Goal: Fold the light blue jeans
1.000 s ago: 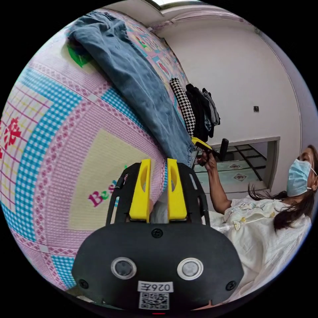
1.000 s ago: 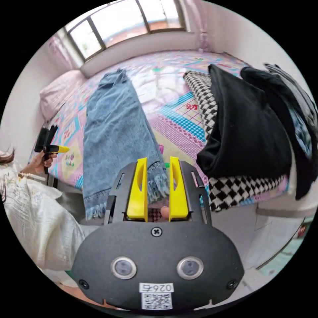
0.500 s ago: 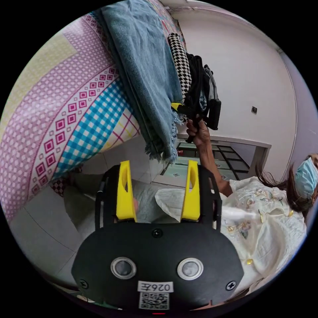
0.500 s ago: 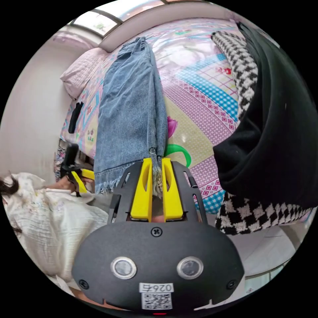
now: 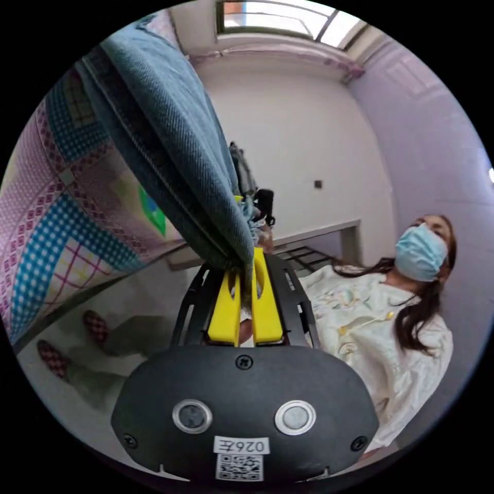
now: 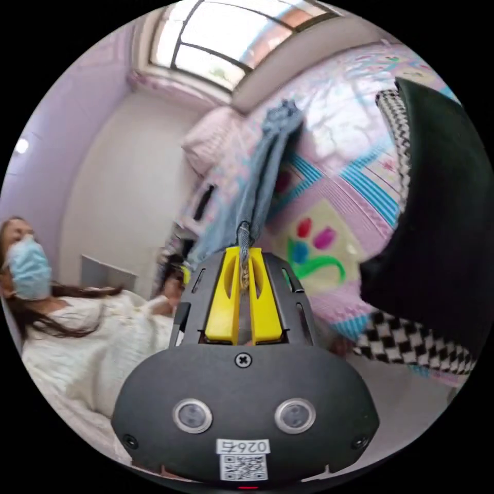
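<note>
Two grippers hold the light blue jeans (image 5: 170, 154) at the hem: the left gripper (image 5: 246, 293), lower centre of its view, and the right gripper (image 6: 243, 288), centre of its own, each have jaws clamped on frayed denim. The cloth runs up to the patterned bedspread (image 6: 334, 206) at upper right. A shallow bite on loose fringe could slip and drop a leg. Along the right edge, a black garment (image 6: 437, 231) over a checked one (image 6: 406, 339) crowds the folding space.
</note>
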The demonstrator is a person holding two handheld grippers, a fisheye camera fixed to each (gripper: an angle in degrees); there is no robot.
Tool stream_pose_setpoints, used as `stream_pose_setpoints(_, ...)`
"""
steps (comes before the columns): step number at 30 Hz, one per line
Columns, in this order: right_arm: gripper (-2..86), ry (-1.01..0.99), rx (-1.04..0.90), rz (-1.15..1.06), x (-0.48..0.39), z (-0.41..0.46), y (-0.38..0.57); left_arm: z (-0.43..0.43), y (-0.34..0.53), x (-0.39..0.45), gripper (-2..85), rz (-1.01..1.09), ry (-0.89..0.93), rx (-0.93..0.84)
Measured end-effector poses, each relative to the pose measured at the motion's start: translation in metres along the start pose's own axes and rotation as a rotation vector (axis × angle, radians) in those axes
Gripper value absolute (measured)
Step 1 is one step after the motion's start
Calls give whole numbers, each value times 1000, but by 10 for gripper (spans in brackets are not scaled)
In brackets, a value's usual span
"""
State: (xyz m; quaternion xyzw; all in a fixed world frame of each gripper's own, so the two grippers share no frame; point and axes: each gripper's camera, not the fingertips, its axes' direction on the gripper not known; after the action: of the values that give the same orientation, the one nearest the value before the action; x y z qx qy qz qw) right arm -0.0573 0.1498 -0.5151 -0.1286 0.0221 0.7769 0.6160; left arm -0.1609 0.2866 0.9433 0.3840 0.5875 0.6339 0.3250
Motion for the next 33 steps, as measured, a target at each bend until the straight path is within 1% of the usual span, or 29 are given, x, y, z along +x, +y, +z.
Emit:
stream_pose_setpoints(1,-12,105,-119,6,14,11,11,11,5,1,-4,-12,-179,-83)
stream_pose_setpoints(2,-12,86,-215,100,50,30,30,18,9,-6,-4,-40,-224,-121)
stream_pose_setpoints(3,-12,63,-242,153,69,38,43,31,21,-31,-4,-133,-232,-172)
stream_pose_setpoints(4,-12,15,-277,250,101,47,68,37,38,-57,-4,-236,-209,-156)
stream_pose_setpoints(5,-12,-73,-266,306,116,46,90,37,49,-67,-4,-274,-199,-125)
stream_pose_setpoints(7,-12,-175,-211,294,112,31,111,25,93,-90,-3,-351,-156,47)
stream_pose_setpoints(9,-12,-130,-268,244,106,28,122,18,124,-105,-2,-390,-114,174)
stream_pose_setpoints(10,-11,-84,-337,227,108,37,131,16,142,-118,1,-439,-105,227)
stream_pose_setpoints(11,-11,-57,-391,220,113,47,145,15,150,-125,2,-461,-93,249)
stream_pose_setpoints(13,-10,-72,-447,234,120,56,169,10,172,-147,15,-501,2,320)
stream_pose_setpoints(15,-7,-47,-499,232,120,57,193,6,182,-150,38,-504,-2,333)
stream_pose_setpoints(17,2,29,-537,204,111,45,216,-2,190,-142,72,-487,-45,353)
stream_pose_setpoints(19,20,56,-499,160,96,25,223,-24,200,-124,104,-448,-91,414)
stream_pose_setpoints(20,32,56,-467,125,82,13,221,-31,202,-116,104,-429,-127,434)
stream_pose_setpoints(22,43,67,-404,53,57,-1,209,-64,197,-75,103,-328,-299,521)
stream_pose_setpoints(23,47,80,-360,0,40,-5,197,-72,193,-64,99,-298,-333,543)
stream_pose_setpoints(25,46,98,-305,-80,14,-3,175,-103,163,-31,85,-179,-443,596)
stream_pose_setpoints(29,36,116,-208,-221,-27,36,119,-142,88,-10,73,-50,-586,600)
stream_pose_setpoints(31,33,105,-204,-234,-33,65,93,-165,31,-16,92,22,-633,594)
stream_pose_setpoints(32,29,94,-197,-241,-37,83,74,-171,16,-20,105,37,-643,592)
stream_pose_setpoints(33,28,94,-190,-242,-39,92,65,-184,-13,-32,131,58,-655,589)
